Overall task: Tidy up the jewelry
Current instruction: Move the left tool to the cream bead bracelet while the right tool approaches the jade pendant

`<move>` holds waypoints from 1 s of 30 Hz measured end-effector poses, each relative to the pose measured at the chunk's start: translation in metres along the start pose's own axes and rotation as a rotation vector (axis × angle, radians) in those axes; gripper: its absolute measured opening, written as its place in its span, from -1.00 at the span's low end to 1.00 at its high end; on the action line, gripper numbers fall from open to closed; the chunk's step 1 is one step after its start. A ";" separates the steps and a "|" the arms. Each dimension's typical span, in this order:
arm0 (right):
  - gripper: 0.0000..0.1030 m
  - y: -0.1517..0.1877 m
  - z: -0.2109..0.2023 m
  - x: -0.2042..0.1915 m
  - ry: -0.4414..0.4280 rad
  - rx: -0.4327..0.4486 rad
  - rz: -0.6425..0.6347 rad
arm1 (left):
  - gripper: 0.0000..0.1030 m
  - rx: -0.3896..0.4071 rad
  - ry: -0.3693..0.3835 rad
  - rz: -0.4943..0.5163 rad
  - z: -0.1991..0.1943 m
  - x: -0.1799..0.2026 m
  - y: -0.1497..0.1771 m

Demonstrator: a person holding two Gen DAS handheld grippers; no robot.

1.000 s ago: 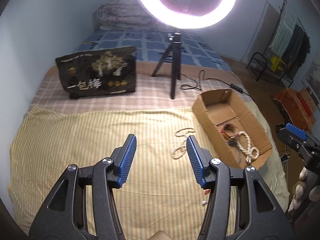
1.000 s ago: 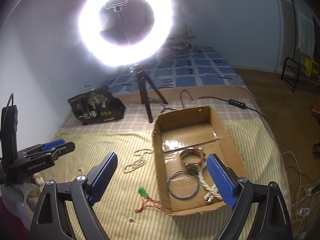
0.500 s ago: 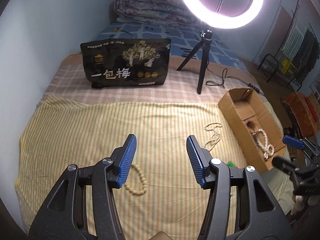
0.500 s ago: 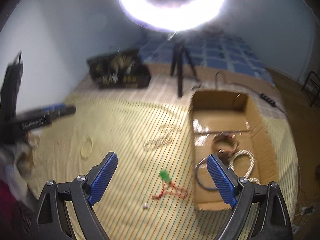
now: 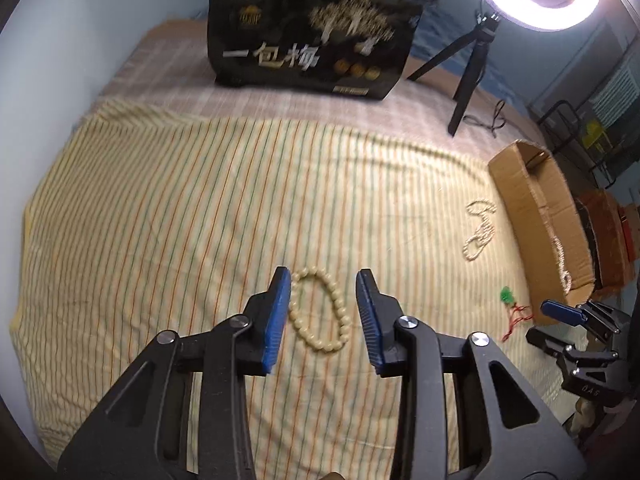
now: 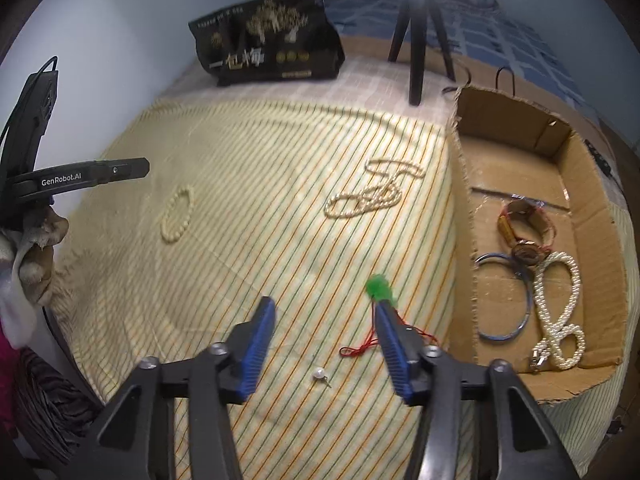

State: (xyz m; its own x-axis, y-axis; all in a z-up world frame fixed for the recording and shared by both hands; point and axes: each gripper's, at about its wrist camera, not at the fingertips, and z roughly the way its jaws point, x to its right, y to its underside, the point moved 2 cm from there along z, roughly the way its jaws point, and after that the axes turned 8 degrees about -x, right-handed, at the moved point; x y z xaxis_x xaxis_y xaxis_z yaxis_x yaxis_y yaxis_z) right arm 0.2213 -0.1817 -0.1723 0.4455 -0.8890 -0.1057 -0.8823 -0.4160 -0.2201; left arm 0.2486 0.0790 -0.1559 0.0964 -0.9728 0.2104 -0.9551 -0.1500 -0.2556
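A cream bead bracelet (image 5: 320, 312) lies on the striped cloth between the jaws of my open left gripper (image 5: 323, 280); it also shows in the right wrist view (image 6: 177, 214). A pearl necklace (image 6: 374, 194) lies loose beside the cardboard box (image 6: 464, 200), which holds a blue bangle (image 6: 508, 300), a white bead rope (image 6: 560, 312) and a brown bracelet (image 6: 524, 228). My right gripper (image 6: 326, 312) is open over the cloth, near a green pendant on red cord (image 6: 378, 288) and a small pearl earring (image 6: 319, 374).
A black printed bag (image 5: 312, 36) stands at the back of the bed. A ring light on a tripod (image 5: 472, 68) stands behind the box. The left gripper (image 6: 80, 176) shows at the left in the right wrist view.
My left gripper has swung left and down until the bead bracelet lies between its jaws. My right gripper has moved down and left, over the pendant and earring. Both stay open.
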 end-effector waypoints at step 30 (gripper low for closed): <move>-0.36 -0.023 0.054 0.007 0.206 -0.088 -0.004 | -0.62 -0.129 -0.006 -0.039 0.048 -0.018 0.006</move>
State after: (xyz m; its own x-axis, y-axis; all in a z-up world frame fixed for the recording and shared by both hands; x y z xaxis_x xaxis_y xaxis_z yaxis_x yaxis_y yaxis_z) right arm 0.2533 -0.1681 -0.2202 0.4162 -0.9040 0.0975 -0.8946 -0.4263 -0.1340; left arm 0.2550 0.0872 -0.2069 0.1357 -0.9678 0.2120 -0.9786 -0.1643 -0.1238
